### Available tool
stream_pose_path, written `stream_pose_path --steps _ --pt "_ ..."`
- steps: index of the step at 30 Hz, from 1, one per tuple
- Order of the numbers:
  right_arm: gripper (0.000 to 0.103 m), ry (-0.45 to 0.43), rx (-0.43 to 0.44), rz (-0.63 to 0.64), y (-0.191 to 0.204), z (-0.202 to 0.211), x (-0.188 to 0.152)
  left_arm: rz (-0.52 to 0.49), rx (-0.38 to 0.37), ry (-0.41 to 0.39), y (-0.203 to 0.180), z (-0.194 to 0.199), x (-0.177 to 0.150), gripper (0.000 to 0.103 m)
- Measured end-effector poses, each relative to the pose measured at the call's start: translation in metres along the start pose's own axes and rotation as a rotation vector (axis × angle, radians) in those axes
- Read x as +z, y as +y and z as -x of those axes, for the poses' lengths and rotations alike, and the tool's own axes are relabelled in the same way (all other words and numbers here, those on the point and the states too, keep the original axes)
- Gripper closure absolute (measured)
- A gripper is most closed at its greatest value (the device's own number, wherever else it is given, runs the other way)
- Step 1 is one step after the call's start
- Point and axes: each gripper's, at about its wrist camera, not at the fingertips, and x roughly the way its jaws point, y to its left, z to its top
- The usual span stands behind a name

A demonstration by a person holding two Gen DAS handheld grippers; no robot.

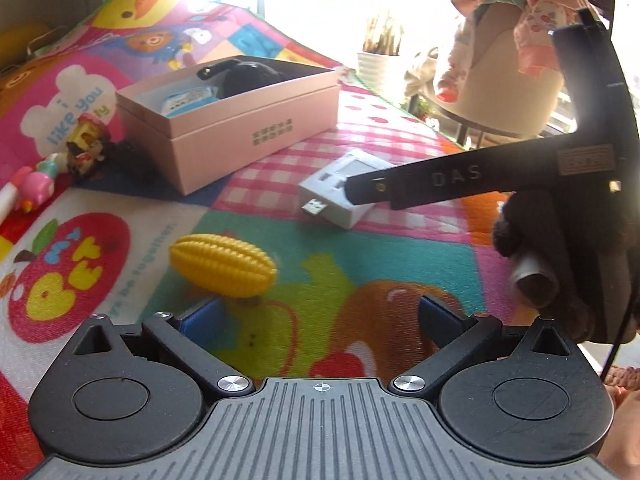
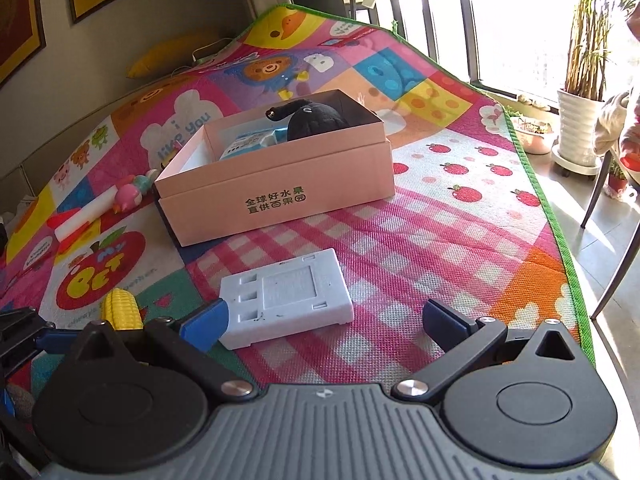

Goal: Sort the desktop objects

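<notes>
An open pink box (image 2: 280, 196) stands mid-mat and holds a black plush (image 2: 316, 120) and a blue-and-white item (image 2: 248, 144). A white flat USB device (image 2: 288, 296) lies in front of it, between the wide-apart fingers of my right gripper (image 2: 324, 322), close to the left blue pad. My left gripper (image 1: 320, 316) is open just short of a yellow toy corn (image 1: 224, 270), which lies beyond its left pad. In the left wrist view the right gripper's black finger (image 1: 440, 182) reaches over the white device (image 1: 340, 188), with the pink box (image 1: 232, 128) behind.
A colourful play mat (image 2: 460, 240) covers the surface. Small toys (image 1: 86, 144), a pink figure (image 1: 36, 186) and a white-and-red stick (image 2: 86, 214) lie left of the box. The mat's green right edge (image 2: 560, 240) drops to the floor, where potted plants (image 2: 580, 128) and a chair stand.
</notes>
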Motion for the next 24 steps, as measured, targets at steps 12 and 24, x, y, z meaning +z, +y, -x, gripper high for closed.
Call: stream_pose_path --steps 12,24 --pt "0.0 -0.013 0.017 -0.023 -0.003 0.002 -0.001 0.057 0.047 -0.011 -0.008 -0.008 0.004 0.0" --pt "0.0 -0.027 0.026 -0.039 -0.006 0.003 -0.002 0.141 0.25 -0.046 0.004 0.026 0.001 0.0"
